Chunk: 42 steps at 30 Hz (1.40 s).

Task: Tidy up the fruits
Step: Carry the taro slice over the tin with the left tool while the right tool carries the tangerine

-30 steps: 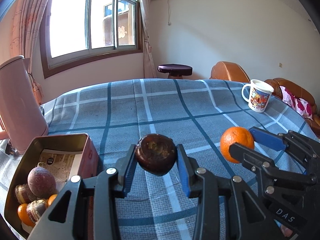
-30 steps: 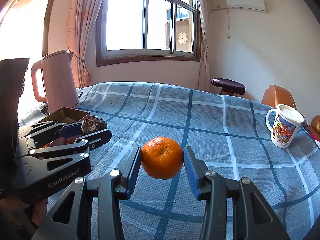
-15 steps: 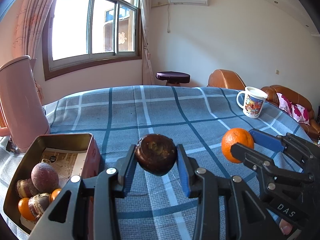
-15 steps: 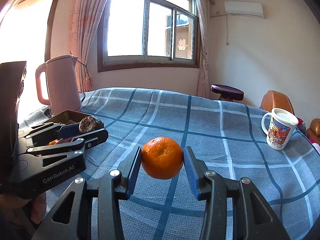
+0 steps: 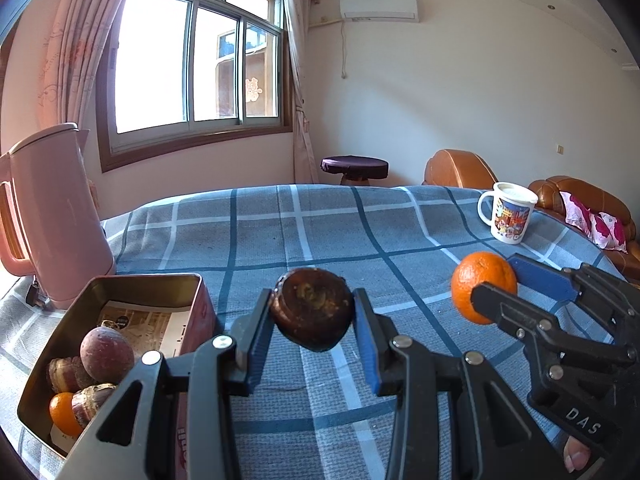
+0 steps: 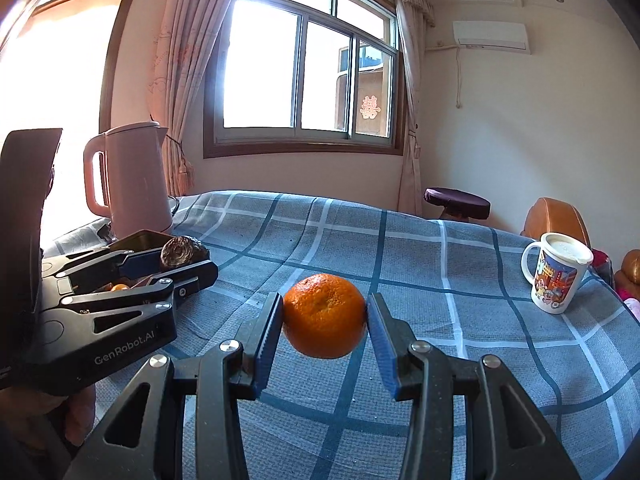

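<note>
Fruits held clear of a blue plaid desk [image 5: 304,240]: the left tool [image 5: 314,316] is clenched on a dark brown, wrinkled fruit [image 5: 312,308], its blue pads pressed to both sides, while the right tool [image 6: 325,320] grips an orange [image 6: 325,316] the same way. Both pieces hang above the cloth, not touching it.

Just beside the left tool, to its left, an open metal tin [image 5: 196,312] sits on the desk with more fruit in its near end: a round reddish-purple fruit [image 5: 106,354], two brown ridged ones [image 5: 64,374] and a small orange [image 5: 62,414] partly hidden behind them. Printed paper lines the tin's far half; its text is too small to read. Red lettering on the tin's outer wall is cut off by the tool's frame. In the right wrist view the left tool's body covers most of the tin.

"GenRobot.AI" is printed on the side of the left tool, and "DAS" on the right tool in the left wrist view. A fingertip [image 5: 576,454] shows at that view's lower right edge.

Farther back, a pink kettle [image 5: 52,216] stands behind the tin at the desk's left edge. A white mug [image 6: 558,276] with a cartoon print stands well apart near the right edge. Beyond the desk are a dark round stool [image 6: 456,202], brown leather seats [image 5: 460,168] with a floral cushion, a curtained window [image 6: 304,76] bearing a red paper cutout, and a wall air conditioner [image 5: 378,8].
</note>
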Motion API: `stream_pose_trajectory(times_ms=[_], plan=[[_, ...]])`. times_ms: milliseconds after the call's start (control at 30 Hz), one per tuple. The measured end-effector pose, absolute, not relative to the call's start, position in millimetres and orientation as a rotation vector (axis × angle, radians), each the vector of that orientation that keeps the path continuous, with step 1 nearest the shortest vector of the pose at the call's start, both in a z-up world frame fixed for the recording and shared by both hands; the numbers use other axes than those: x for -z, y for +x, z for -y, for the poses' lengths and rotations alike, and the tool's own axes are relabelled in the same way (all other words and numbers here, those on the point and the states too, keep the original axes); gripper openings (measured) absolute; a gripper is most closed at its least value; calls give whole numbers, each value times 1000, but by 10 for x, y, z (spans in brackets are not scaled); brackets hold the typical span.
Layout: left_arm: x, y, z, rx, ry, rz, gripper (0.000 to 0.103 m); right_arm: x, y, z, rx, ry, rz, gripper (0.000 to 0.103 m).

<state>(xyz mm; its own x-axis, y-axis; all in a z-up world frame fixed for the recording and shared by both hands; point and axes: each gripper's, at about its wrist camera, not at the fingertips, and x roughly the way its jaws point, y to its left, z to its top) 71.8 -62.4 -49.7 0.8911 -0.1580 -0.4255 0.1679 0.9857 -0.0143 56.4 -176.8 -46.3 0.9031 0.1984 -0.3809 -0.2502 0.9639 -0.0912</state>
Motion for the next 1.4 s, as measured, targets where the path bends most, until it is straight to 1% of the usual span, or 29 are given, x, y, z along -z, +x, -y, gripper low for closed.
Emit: stream_pose_trajectory(times_ms=[467,1400], plan=[[380,582,409,129,8,-404,40,423,534,1655,-267,-146,-368,45],[254,446,-89,21,-21,-389,40,196,553,1056,-424,-167,-336,45]])
